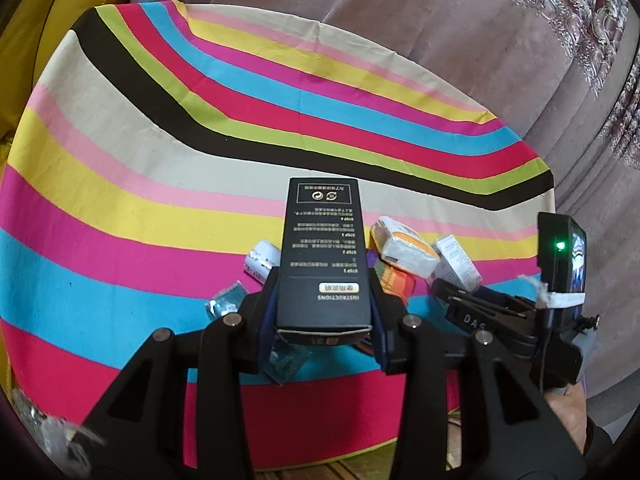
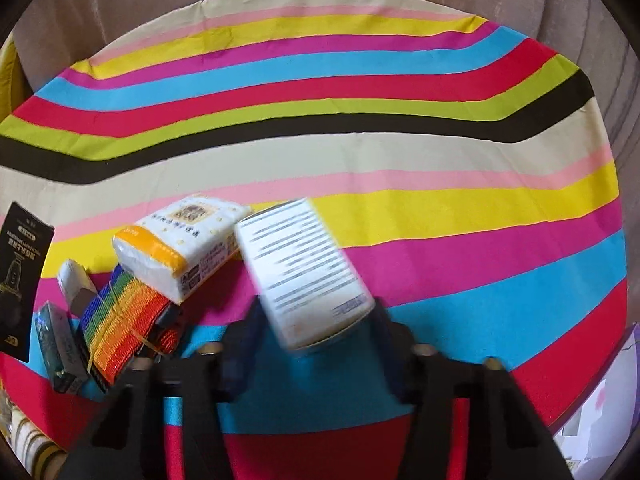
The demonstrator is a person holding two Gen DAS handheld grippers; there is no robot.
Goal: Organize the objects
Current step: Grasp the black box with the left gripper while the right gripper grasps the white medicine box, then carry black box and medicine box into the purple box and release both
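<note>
My left gripper [image 1: 323,312] is shut on a tall black box [image 1: 324,252] with white print, held above the striped tablecloth [image 1: 160,152]. The box also shows at the left edge of the right wrist view [image 2: 20,276]. My right gripper [image 2: 316,344] has a white box with printed text [image 2: 304,268] between its fingers; the box is tilted and blurred, and I cannot tell whether the fingers touch it. A white and orange tissue pack [image 2: 180,240] and a rainbow strap [image 2: 120,328] lie left of it. The right gripper also appears in the left wrist view [image 1: 480,308].
A small white tube box [image 2: 76,284] and a teal box [image 2: 56,344] lie beside the strap. Foil packets [image 1: 224,300] lie under my left gripper. A pinkish curtain [image 1: 440,20] hangs behind the round table. A yellow seat [image 1: 48,20] is at the far left.
</note>
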